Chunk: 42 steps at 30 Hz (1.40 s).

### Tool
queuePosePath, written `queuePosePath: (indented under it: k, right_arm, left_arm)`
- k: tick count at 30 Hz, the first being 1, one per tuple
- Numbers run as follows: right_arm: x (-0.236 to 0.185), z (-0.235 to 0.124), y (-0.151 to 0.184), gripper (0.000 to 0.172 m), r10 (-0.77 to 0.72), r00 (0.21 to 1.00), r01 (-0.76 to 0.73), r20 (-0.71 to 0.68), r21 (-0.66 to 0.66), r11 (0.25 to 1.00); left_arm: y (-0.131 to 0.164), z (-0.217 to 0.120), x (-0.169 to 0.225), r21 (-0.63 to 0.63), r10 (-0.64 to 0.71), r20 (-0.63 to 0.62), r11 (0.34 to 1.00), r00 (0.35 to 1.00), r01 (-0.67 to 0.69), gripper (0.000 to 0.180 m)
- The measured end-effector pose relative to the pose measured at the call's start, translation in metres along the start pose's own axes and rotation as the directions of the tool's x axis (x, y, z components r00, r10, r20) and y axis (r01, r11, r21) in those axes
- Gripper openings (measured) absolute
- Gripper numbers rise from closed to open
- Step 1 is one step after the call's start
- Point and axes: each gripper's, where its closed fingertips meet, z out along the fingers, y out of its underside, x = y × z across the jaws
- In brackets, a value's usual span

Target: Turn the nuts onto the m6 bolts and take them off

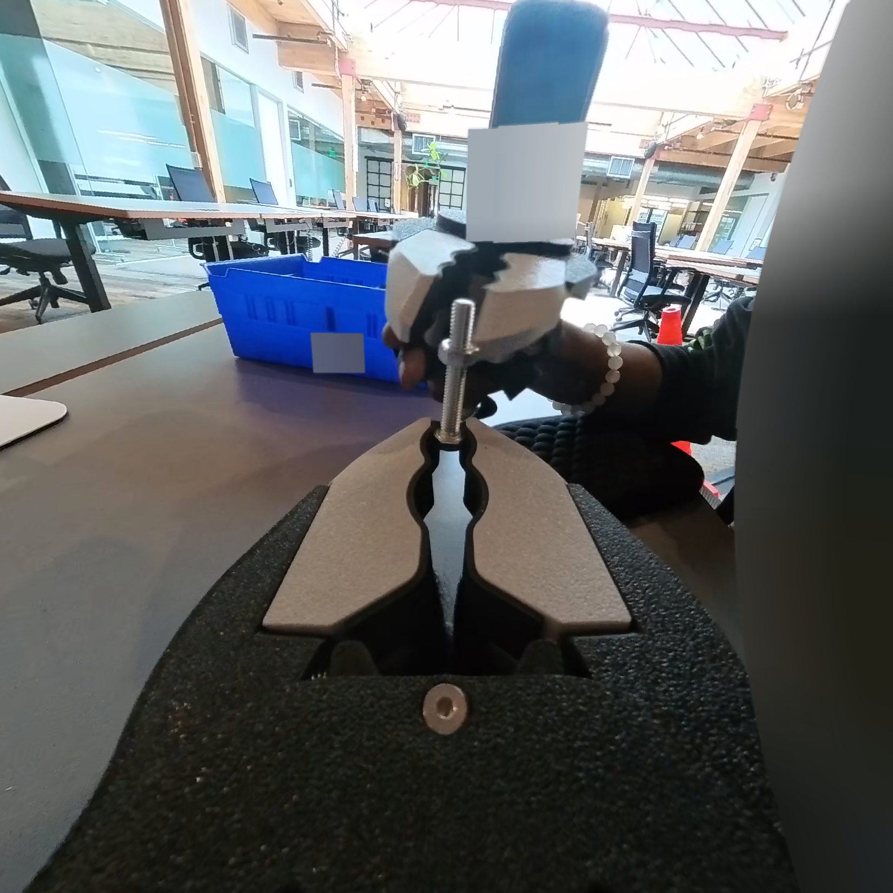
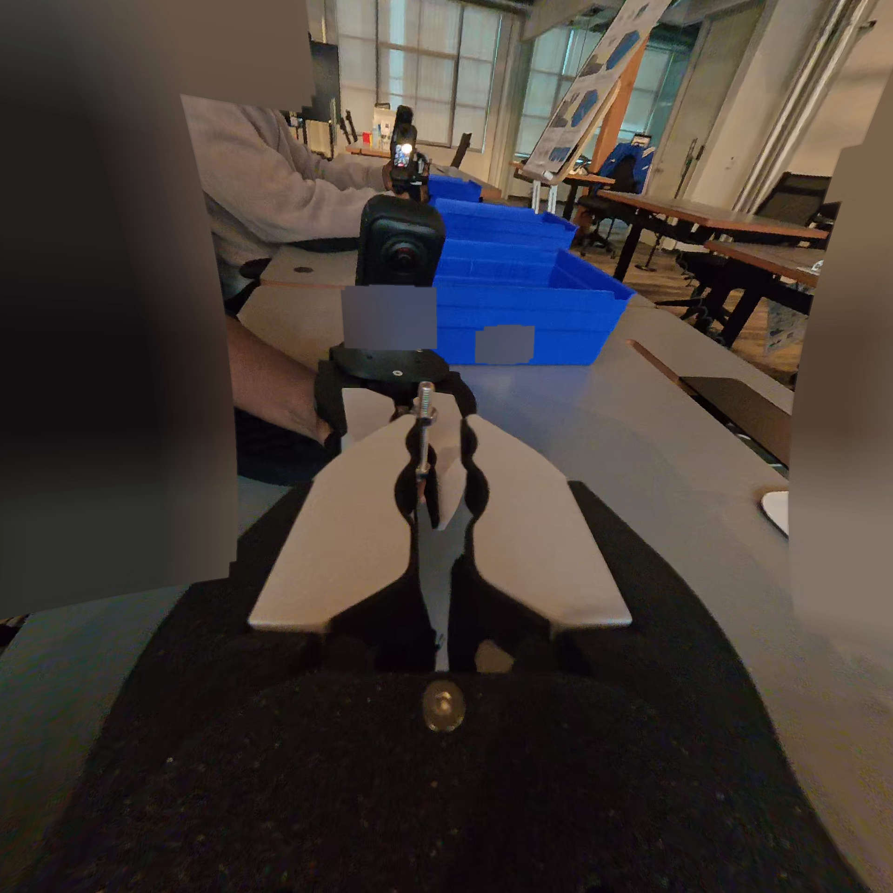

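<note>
My left hand-held gripper (image 1: 450,427): pale grey textured fingers w/ wavy black inner edges, on a rough black base w/ one silver screw (image 1: 445,709) at centre. Right hand-held gripper (image 2: 437,425): same build, blue-topped camera. Right wrist: white bead bracelet (image 1: 610,367), dark sleeve (image 1: 696,372).

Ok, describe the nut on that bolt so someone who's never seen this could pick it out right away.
Start at the blue bin on the dark table. In front of it the left gripper holds a silver threaded bolt upright by its base. The nut is the small silver flanged collar partway up the shaft, the only wider piece on the thread.
</note>
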Motion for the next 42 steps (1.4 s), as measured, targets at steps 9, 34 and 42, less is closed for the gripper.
queuePosePath:
  k: [9, 34, 42]
  right_arm:
    - [-0.0013, 0.0021, 0.0008, 0.026, -0.009, 1.000, 0.009, -0.005, -0.017, 1.000]
    - [0.0017, -0.0021, -0.0038, 0.010, -0.005, 1.000, 0.005, -0.016, 0.013, 1.000]
    - [0.0008, 0.0009, -0.0009, 0.030, 0.004, 1.000, -0.004, -0.010, -0.006, 1.000]
  left_arm:
    - [0.0000, 0.0001, -0.0001, 0.000, 0.002, 0.001, 1.000, 1.000, -0.002, 0.007]
    - [0.0003, 0.0003, -0.0003, -0.001, 0.004, 0.004, 1.000, 1.000, -0.004, 0.007]
    - [0.0004, 0.0004, -0.0003, -0.002, 0.003, 0.003, 1.000, 1.000, -0.003, 0.007]
